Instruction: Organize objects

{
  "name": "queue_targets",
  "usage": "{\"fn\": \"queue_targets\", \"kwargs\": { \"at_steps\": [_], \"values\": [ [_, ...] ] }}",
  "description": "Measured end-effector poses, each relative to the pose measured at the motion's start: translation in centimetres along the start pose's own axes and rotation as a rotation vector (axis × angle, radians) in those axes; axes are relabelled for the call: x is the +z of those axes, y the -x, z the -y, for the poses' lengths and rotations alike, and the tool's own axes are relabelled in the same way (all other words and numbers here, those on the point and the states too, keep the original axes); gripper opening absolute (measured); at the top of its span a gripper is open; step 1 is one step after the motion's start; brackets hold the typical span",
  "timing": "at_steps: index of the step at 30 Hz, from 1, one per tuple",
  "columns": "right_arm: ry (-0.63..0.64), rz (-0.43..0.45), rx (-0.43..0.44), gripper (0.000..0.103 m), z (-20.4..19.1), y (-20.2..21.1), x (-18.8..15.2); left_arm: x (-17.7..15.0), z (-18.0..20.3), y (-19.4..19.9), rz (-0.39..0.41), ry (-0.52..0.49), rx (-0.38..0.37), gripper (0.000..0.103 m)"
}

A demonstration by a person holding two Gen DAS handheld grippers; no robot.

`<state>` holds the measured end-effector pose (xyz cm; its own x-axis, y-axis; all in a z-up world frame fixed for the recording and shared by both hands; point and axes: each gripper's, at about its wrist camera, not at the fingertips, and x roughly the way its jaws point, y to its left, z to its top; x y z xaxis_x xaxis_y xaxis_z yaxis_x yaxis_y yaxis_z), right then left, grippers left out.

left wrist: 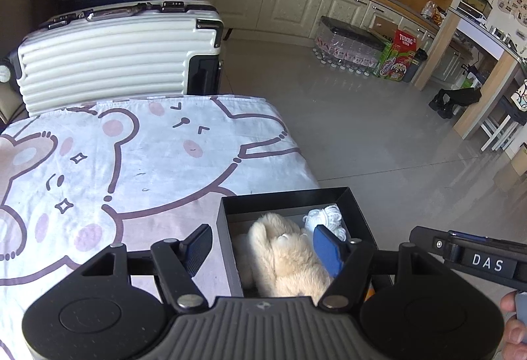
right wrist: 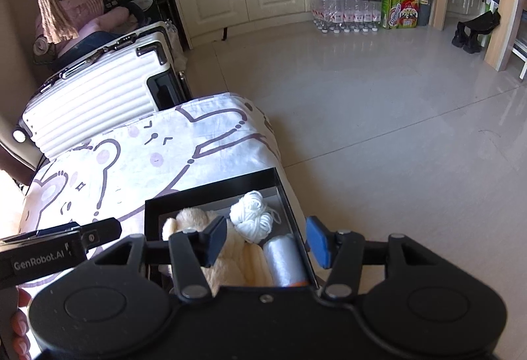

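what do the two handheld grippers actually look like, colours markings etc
Both are matte black plastic with two round discs on the body and linkage arms on silver pivot bolts. The left gripper has ribbed black fingers with blue pads; the right gripper matches. Side labels read "DAS" and "GenRobot.AI". No cables or sleeves show.

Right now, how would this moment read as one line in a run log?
left tongs: open, empty | right tongs: open, empty | black box: on bear-print cloth, holds plush toy, white yarn, silver spool
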<state>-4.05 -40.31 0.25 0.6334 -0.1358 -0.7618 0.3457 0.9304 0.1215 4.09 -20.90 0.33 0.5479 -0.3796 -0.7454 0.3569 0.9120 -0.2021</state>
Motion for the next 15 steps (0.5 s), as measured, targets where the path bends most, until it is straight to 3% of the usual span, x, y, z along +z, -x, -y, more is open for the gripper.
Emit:
{"fn": "queue_targets", "kwargs": {
  "at_steps": [15],
  "values": [
    [0.023, 0.038, -0.021, 0.062, -1.0, 4.1, -1.9, -1.9, -1.9, 4.5, 0.000, -0.017, 0.077, 0.068]
  ]
}}
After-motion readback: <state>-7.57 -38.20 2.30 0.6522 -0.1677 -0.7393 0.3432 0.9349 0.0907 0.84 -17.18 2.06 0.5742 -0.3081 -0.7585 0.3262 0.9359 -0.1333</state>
